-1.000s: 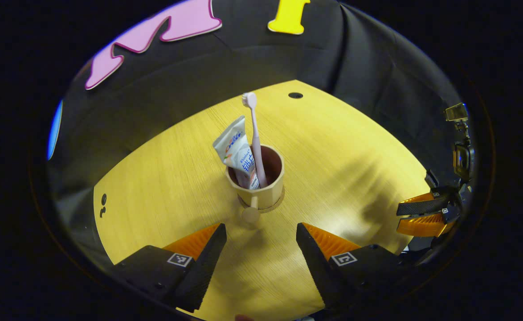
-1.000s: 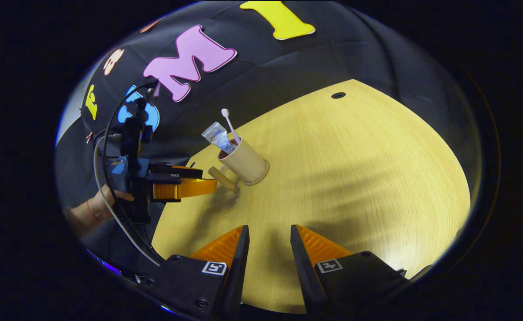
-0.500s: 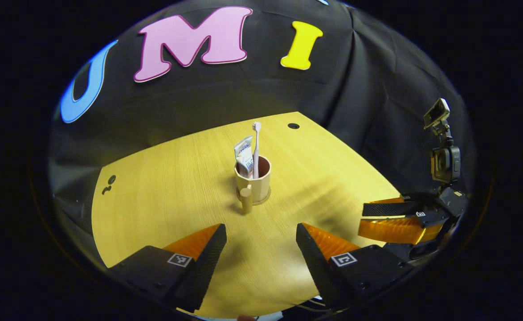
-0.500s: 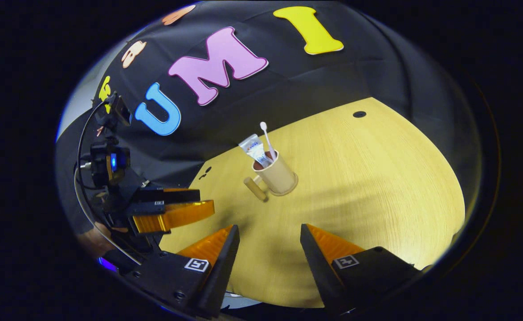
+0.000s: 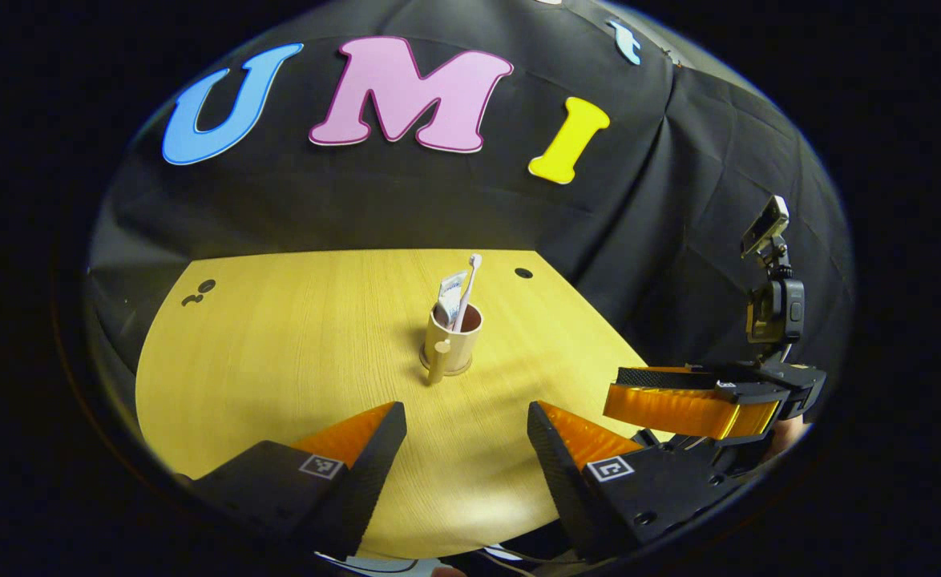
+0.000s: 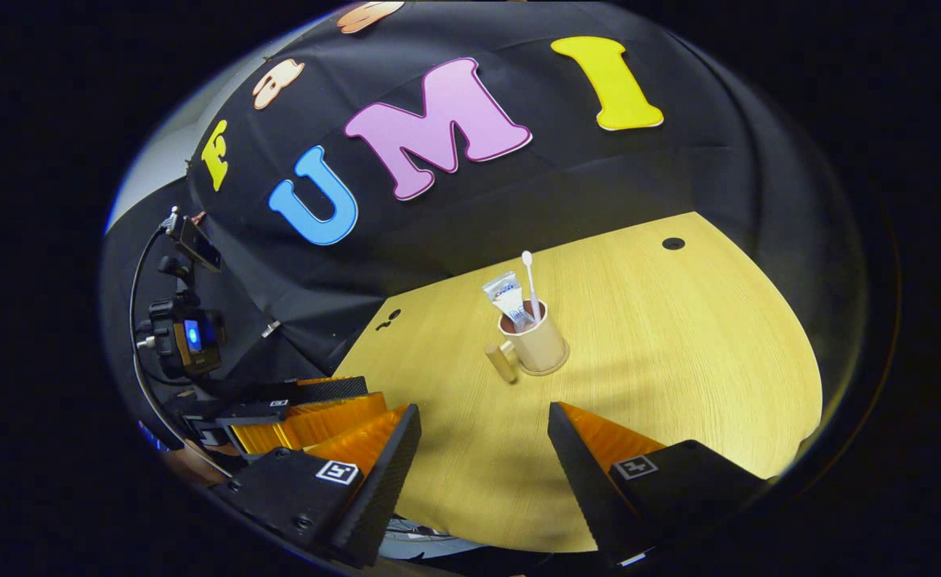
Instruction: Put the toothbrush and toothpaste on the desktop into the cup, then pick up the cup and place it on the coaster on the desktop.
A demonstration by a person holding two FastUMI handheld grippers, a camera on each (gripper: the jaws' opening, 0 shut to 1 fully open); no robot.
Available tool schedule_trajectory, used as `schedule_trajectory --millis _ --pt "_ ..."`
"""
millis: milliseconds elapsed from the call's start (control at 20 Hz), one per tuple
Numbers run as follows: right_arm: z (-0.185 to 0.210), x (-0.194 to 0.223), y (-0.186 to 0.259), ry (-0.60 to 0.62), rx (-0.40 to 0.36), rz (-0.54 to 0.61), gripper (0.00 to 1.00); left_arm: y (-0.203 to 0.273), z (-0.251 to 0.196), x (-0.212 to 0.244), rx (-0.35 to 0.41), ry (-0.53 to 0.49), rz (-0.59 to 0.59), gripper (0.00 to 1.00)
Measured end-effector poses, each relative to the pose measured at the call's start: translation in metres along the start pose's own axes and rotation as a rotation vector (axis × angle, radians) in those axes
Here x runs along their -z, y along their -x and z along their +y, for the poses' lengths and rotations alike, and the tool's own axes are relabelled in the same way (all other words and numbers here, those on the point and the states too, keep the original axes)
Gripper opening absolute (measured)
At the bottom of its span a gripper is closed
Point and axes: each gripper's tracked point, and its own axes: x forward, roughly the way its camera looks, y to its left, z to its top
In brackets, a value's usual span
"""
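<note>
On the wood-grain desktop [image 5: 294,336], a smooth cylindrical cup [image 5: 448,346] holds a slim toothbrush [image 5: 467,288] and crimped toothpaste [image 5: 450,295]; left gripper [image 5: 464,429] and right gripper [image 6: 485,433] gape wide, empty.

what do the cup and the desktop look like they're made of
Cup: matte beige, likely plastic or bamboo fibre, judging by its even, dull wall and brown inside. Desktop: pale wood or wood-look laminate, with fine straight grain lines and a soft sheen; which, I cannot tell.

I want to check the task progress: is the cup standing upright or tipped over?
Upright. The cup stands on the table, with toothbrush and toothpaste sticking up.
</note>
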Motion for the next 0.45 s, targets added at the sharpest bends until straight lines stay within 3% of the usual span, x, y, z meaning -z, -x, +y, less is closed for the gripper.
schedule_trajectory --millis 250,450 --pt "0.011 -0.003 -0.002 0.007 0.003 -0.001 0.98 0.021 0.012 0.007 -0.032 -0.011 -0.022 0.94" --pt "0.015 0.0 -0.005 0.021 0.007 0.01 0.98 0.032 0.022 0.015 -0.064 0.059 -0.012 0.94"
